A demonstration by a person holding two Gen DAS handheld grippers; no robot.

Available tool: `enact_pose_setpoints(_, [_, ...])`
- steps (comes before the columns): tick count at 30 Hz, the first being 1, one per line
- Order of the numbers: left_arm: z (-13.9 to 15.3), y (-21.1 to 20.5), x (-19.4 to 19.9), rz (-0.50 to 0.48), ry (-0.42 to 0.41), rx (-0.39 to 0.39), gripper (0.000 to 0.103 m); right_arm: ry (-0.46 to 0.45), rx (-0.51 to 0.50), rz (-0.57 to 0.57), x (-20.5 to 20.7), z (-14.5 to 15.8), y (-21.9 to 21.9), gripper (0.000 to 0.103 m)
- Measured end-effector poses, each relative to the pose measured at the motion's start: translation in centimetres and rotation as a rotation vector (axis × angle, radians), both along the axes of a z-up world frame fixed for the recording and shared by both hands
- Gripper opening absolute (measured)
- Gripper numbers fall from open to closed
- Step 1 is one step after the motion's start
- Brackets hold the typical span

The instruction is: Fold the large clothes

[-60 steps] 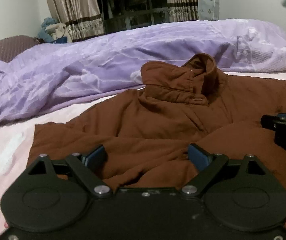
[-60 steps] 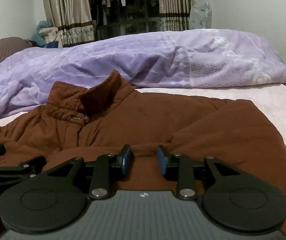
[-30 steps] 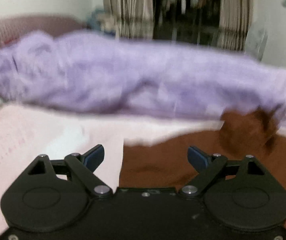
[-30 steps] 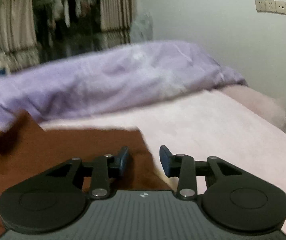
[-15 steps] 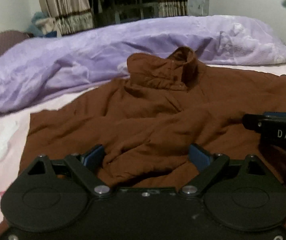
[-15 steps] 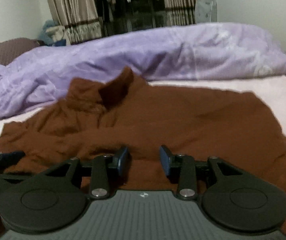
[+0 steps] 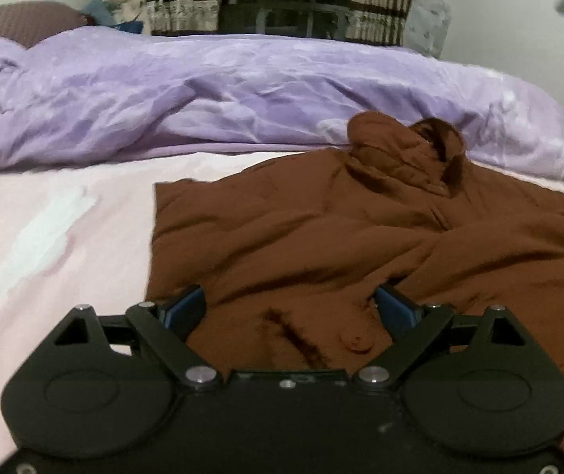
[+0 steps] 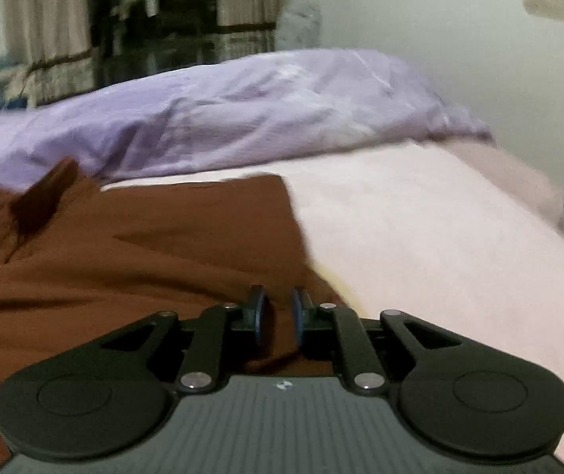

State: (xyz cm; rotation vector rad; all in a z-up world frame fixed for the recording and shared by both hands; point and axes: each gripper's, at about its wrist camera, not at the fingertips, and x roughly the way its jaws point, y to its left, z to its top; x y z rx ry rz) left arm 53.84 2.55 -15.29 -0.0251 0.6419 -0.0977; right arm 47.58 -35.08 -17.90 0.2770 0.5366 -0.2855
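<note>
A brown padded jacket lies spread on the bed with its collar standing up toward the far side. My left gripper is open wide, low over the jacket's near left part, with cloth lying between its fingers but not pinched. In the right wrist view the jacket fills the left half, and its right edge runs toward me. My right gripper sits at that near right edge; its jaws are closing and stand narrow, with a fold of brown cloth between the pads.
A crumpled purple duvet lies across the far side of the bed, just behind the collar. Pink sheet shows left of the jacket and also to its right. The bed edge and a pale wall are at the right.
Both views swung outward: the left toward the jacket's left edge, the right toward its right edge. The other gripper dropped out of each view. The right jaws narrowed onto cloth.
</note>
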Motion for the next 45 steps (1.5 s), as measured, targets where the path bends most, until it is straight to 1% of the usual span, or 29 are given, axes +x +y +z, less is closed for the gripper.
enact_pose_setpoints(1, [0.0,0.0,-0.7,0.001,-0.010,0.013,0.097,-0.003,0.023,-0.012,-0.1,0.1,-0.4,0.016])
enact_pose_setpoints(3, [0.0,-0.5,-1.8,0.000,-0.043,0.053,0.097,0.015,-0.028,-0.054,0.0,0.1,-0.2,0.016])
enact_pose_setpoints(4, [0.0,-0.6,-2.2,0.002,-0.058,0.068,0.097,0.042,-0.082,-0.109,0.2,0.0,0.2,0.039])
enact_pose_setpoints(5, [0.1,-0.4,-2.5,0.005,-0.069,0.070,0.097,0.054,-0.122,-0.162,0.3,-0.2,0.3,0.070])
enact_pose_setpoints(6, [0.2,0.1,-2.8,0.023,-0.080,0.068,0.096,0.056,-0.125,-0.182,0.1,-0.3,0.1,0.073])
enact_pose_setpoints(8, [0.4,1.1,-3.3,0.140,-0.109,0.118,0.095,0.041,-0.059,-0.177,-0.1,-0.5,-0.6,0.071])
enact_pose_setpoints(9, [0.4,1.9,-3.4,0.193,-0.120,0.123,0.094,0.030,-0.042,-0.178,-0.4,-0.6,-1.0,0.071])
enact_pose_setpoints(10, [0.3,3.0,-3.3,0.232,-0.108,0.095,0.094,0.015,-0.033,-0.178,-0.6,-0.6,-1.1,0.070])
enact_pose_setpoints(12, [-0.1,5.1,-2.9,0.292,-0.062,-0.002,0.094,-0.030,-0.035,-0.181,-1.4,-0.5,-0.8,0.062])
enact_pose_setpoints(13, [-0.1,5.6,-2.9,0.315,-0.055,-0.031,0.093,-0.058,-0.040,-0.176,-1.8,-0.1,-0.4,0.057])
enact_pose_setpoints(14, [0.2,5.7,-3.3,0.331,-0.060,-0.047,0.093,-0.091,-0.053,-0.163,-2.3,0.4,0.3,0.053])
enact_pose_setpoints(16, [1.2,4.9,-5.0,0.328,-0.119,-0.038,0.093,-0.163,-0.073,-0.097,-3.4,1.4,2.1,0.053])
enact_pose_setpoints(18, [2.0,2.5,-7.5,0.299,-0.208,0.030,0.093,-0.203,-0.069,-0.007,-4.1,2.0,4.3,0.053])
enact_pose_setpoints(20, [1.7,-1.2,-9.6,0.293,-0.283,0.150,0.094,-0.190,-0.009,0.082,-4.2,2.0,6.4,0.053])
enact_pose_setpoints(21, [1.4,-3.5,-10.5,0.268,-0.323,0.224,0.094,-0.172,0.041,0.156,-4.2,1.6,7.7,0.053])
enact_pose_setpoints(22, [1.1,-5.8,-11.1,0.199,-0.362,0.301,0.094,-0.160,0.070,0.208,-4.1,1.4,8.6,0.053])
enact_pose_setpoints(23, [0.7,-7.6,-11.6,0.133,-0.379,0.351,0.095,-0.148,0.087,0.259,-4.2,1.1,9.8,0.053])
enact_pose_setpoints(24, [0.5,-8.8,-11.4,0.089,-0.365,0.356,0.095,-0.139,0.076,0.302,-4.4,0.9,11.2,0.053])
enact_pose_setpoints(26, [-0.4,-10.0,-10.4,0.041,-0.272,0.307,0.094,-0.132,0.022,0.345,-4.7,0.6,12.9,0.053])
enact_pose_setpoints(27, [-1.1,-10.6,-10.0,0.031,-0.234,0.317,0.094,-0.126,-0.009,0.362,-4.7,0.5,13.5,0.054])
enact_pose_setpoints(29, [-1.9,-11.6,-10.1,0.036,-0.240,0.389,0.094,-0.108,-0.025,0.364,-4.5,0.2,13.6,0.054])
enact_pose_setpoints(30, [-1.9,-11.8,-10.2,0.036,-0.247,0.396,0.094,-0.103,-0.011,0.366,-4.2,0.3,13.2,0.054])
enact_pose_setpoints(34, [-1.8,-11.0,-9.6,0.038,-0.224,0.366,0.095,-0.099,0.060,0.368,-4.3,-0.1,12.0,0.053])
enact_pose_setpoints(38, [-1.5,-10.2,-9.1,0.060,-0.212,0.339,0.096,-0.089,-0.013,0.328,-5.1,-0.2,12.5,0.052])
enact_pose_setpoints(40, [-1.4,-9.0,-8.5,0.096,-0.210,0.346,0.096,-0.080,-0.046,0.304,-5.2,-0.3,11.8,0.052])
enact_pose_setpoints(42, [-1.3,-7.5,-8.0,0.138,-0.211,0.349,0.096,-0.075,-0.052,0.274,-5.2,-0.3,10.7,0.047])
enact_pose_setpoints(43, [-1.2,-6.6,-7.7,0.158,-0.204,0.340,0.097,-0.073,-0.050,0.261,-5.1,-0.3,10.1,0.043])
enact_pose_setpoints(44, [-1.1,-5.4,-7.4,0.148,-0.188,0.291,0.097,-0.071,-0.049,0.245,-5.1,-0.3,9.5,0.040])
enact_pose_setpoints(45, [-0.9,-4.1,-7.1,0.131,-0.162,0.215,0.097,-0.069,-0.059,0.220,-5.1,-0.3,8.8,0.040])
